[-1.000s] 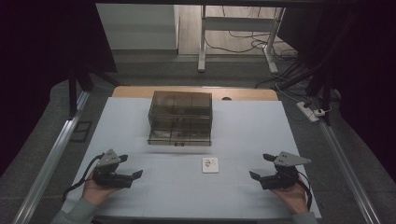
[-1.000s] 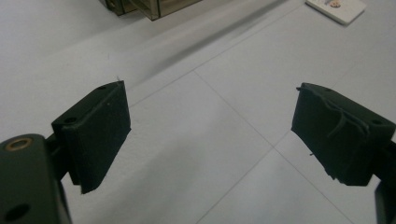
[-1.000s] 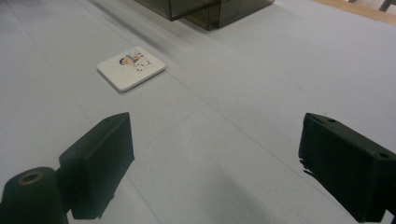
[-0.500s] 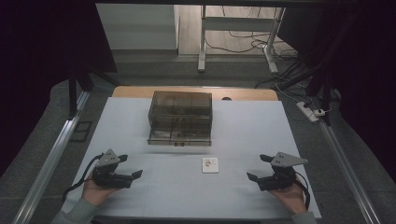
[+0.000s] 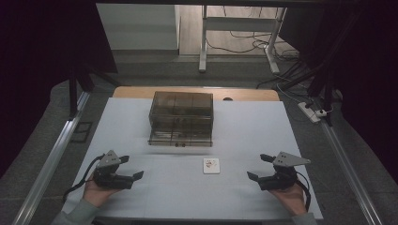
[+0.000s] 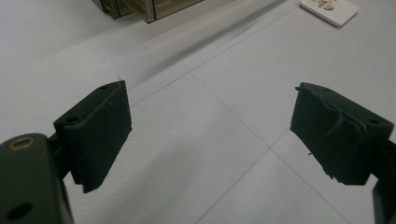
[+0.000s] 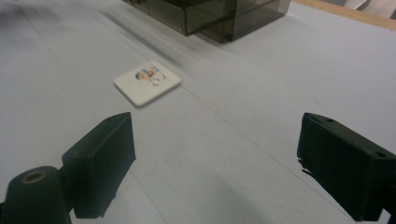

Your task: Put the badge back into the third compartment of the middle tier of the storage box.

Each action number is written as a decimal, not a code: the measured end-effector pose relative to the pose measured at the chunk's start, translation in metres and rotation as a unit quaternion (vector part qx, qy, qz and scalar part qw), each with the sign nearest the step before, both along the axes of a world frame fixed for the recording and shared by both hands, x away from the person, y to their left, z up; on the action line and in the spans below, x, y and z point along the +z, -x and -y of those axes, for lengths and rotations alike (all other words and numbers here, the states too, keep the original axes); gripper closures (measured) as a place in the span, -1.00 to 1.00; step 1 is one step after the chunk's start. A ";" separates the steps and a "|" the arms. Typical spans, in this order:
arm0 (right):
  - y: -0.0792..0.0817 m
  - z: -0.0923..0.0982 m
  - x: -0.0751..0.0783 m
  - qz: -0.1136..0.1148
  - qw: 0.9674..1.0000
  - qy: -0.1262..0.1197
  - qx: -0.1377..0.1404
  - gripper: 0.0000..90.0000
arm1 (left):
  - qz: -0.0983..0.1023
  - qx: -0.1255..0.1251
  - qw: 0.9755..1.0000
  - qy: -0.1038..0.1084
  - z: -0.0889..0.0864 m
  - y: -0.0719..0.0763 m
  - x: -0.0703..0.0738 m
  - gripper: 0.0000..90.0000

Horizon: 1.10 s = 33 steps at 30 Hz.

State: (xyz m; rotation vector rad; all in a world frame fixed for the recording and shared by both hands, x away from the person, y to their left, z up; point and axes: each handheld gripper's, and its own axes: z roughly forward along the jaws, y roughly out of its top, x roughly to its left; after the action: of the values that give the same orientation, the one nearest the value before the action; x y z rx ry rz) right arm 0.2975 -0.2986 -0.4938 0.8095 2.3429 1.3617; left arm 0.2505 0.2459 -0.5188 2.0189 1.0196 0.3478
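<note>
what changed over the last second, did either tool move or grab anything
The right tool slid a little left, toward the small white square tile, jaws open and empty. Nothing was taken hold of or let go. The left tool, also open, the tile and the smoky transparent plastic drawer box stayed as they were on the white table.

The left gripper [image 6: 210,135] hung low over the white table [image 6: 196,140], its two black jaws spread wide apart with nothing between them. Thin seam lines crossed the table beneath the jaws. A small white tile [image 6: 329,10] with a coloured print lay flat on the table, beyond the right-hand jaw and cut by the frame's top edge. The corner of a smoky clear box [image 6: 140,7] stood well apart from the tile, beyond the left-hand jaw.
</note>
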 end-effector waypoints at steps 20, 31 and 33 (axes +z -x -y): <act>0.002 -0.012 0.006 0.009 1.000 -0.009 0.009 -0.75 | -0.005 -0.006 1.000 -0.002 0.003 -0.001 -0.002 -0.72; -0.001 -0.023 0.007 0.013 1.000 -0.002 0.013 -0.74 | -0.005 -0.006 1.000 -0.004 0.003 -0.001 -0.003 -0.72; -0.002 -0.026 0.007 0.014 1.000 -0.001 0.012 -0.74 | -0.006 -0.006 1.000 -0.004 0.003 -0.001 -0.003 -0.72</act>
State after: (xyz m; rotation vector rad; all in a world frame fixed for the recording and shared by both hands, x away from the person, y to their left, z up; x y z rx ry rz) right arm 0.2997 -0.2729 -0.4867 0.7595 2.3389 1.3757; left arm 0.2518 0.2426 -0.5220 2.0362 1.0143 0.3352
